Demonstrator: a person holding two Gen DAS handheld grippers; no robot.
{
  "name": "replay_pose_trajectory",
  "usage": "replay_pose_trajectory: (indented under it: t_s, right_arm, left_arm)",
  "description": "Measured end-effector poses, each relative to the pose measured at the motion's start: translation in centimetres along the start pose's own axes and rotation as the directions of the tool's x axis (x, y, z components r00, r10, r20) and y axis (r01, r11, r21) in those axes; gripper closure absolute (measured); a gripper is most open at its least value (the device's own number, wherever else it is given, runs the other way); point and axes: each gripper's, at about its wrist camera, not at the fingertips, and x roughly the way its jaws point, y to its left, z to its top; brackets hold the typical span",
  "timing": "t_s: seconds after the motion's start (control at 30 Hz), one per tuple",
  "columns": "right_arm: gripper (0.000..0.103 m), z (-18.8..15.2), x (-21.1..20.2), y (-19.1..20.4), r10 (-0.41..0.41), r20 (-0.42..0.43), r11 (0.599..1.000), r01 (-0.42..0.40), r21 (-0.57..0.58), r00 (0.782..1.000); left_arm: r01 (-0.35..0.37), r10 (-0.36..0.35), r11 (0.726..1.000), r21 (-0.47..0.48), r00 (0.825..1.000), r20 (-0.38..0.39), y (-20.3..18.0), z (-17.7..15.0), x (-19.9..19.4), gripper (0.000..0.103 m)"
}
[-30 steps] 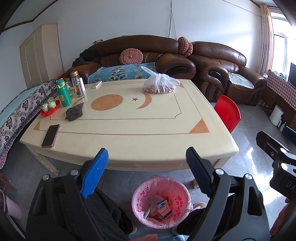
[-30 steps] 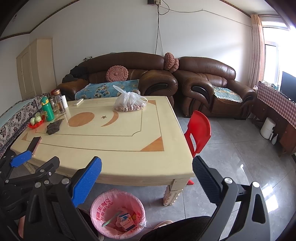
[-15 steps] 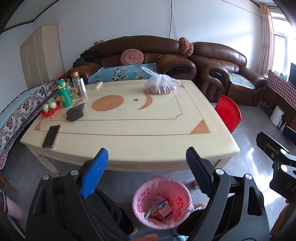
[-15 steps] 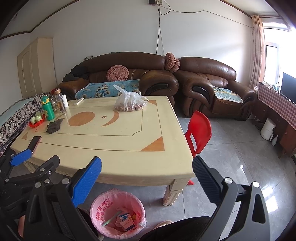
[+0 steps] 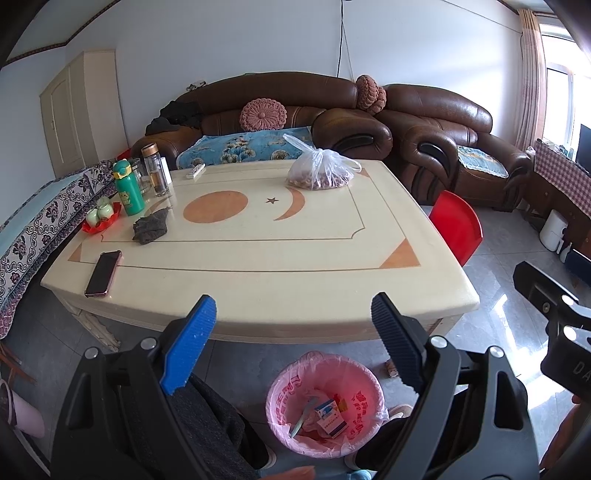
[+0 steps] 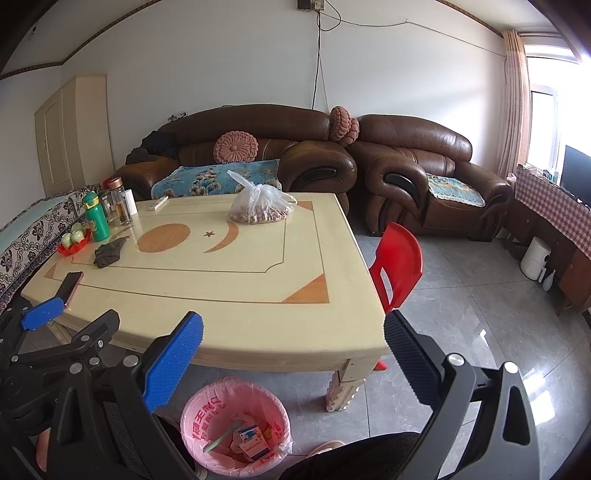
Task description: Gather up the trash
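No shift: bin beneath left gripper

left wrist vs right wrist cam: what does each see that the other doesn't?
Only left wrist: the right gripper's black body at the frame's right edge, jaws out of shot.
Only right wrist: the wall outlet above the brown leather sofa, the carved cream table leg, the red plastic chair's legs, and the left gripper at lower left.
Both: the cream table, the clear plastic bag of nuts, the dark phone, the green bottle, and the pink-lined bin holding trash. Both grippers stand open, empty.
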Motion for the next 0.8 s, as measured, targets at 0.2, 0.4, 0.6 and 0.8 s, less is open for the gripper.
replay_pose_trajectory:
  t_s: [0.2,0.4,0.6,0.8]
  right_arm:
    - [0.007,0.11,0.04,0.04,0.003,0.000,1.000,-0.003,-0.003,1.000]
    - [0.007,0.23,0.14,0.11,0.008,-0.002,1.000,-0.008,-0.006,1.000]
    - [0.007,0.32,0.20,0.06,0.010,-0.002,1.000,-0.010,-0.007,1.000]
    - [0.007,0.29,0.39,0.16,0.012,-0.007,1.000,-0.012,-0.008,1.000]
  left_arm:
    - [-0.005,0.005,1.000,0.000,1.000,0.005,0.07,0.01,-0.06,0.019]
    - [-0.020,0.020,1.000,0.006,1.000,0.019,0.27,0.12,-0.07,0.019]
    - [-0.011,0.011,1.000,0.009,1.000,0.024,0.40,0.08,-0.09,0.019]
    - [0.000,-0.001,1.000,0.029,1.000,0.015,0.18,-0.03,0.08,0.019]
